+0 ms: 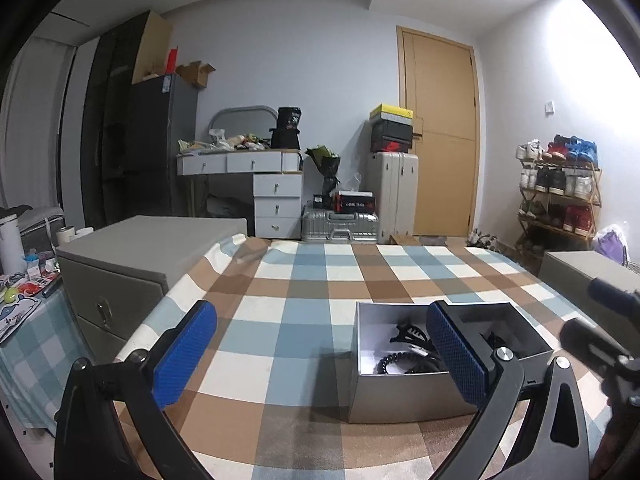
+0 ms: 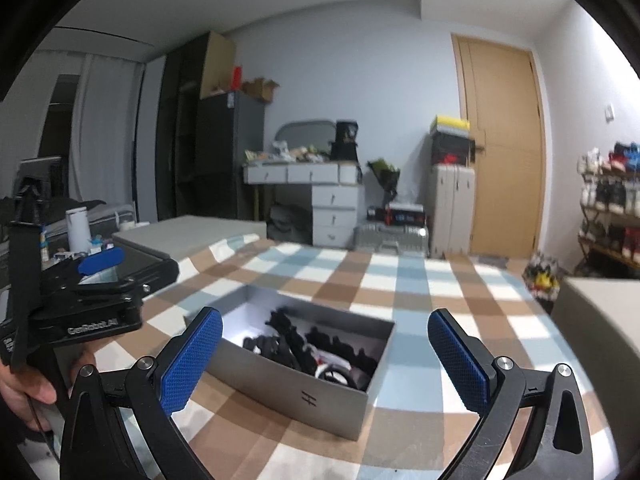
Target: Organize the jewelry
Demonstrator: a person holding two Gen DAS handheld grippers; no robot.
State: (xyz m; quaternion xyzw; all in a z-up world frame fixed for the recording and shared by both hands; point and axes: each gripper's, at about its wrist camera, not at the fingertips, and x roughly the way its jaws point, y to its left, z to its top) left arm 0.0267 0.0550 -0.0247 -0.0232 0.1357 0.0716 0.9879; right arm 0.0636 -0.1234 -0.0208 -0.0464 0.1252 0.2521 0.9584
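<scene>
A grey open box (image 1: 400, 398) sits on the checkered tablecloth (image 1: 288, 308); it also shows in the right wrist view (image 2: 304, 396). Inside lie black hair clips and coiled hair ties (image 1: 404, 344), also seen in the right wrist view (image 2: 296, 344). My left gripper (image 1: 320, 352) is open and empty, held above the table with its right finger over the box's near right part. My right gripper (image 2: 324, 360) is open and empty, held above and in front of the box. The left gripper's body (image 2: 84, 304) shows at the left of the right wrist view.
A grey cabinet (image 1: 120, 268) stands beyond the table's left edge and another (image 1: 580, 268) at its right. A side table with a white bottle (image 1: 10, 244) and small items is at the far left. Dresser, suitcases, door and shoe rack (image 1: 560, 192) stand at the back.
</scene>
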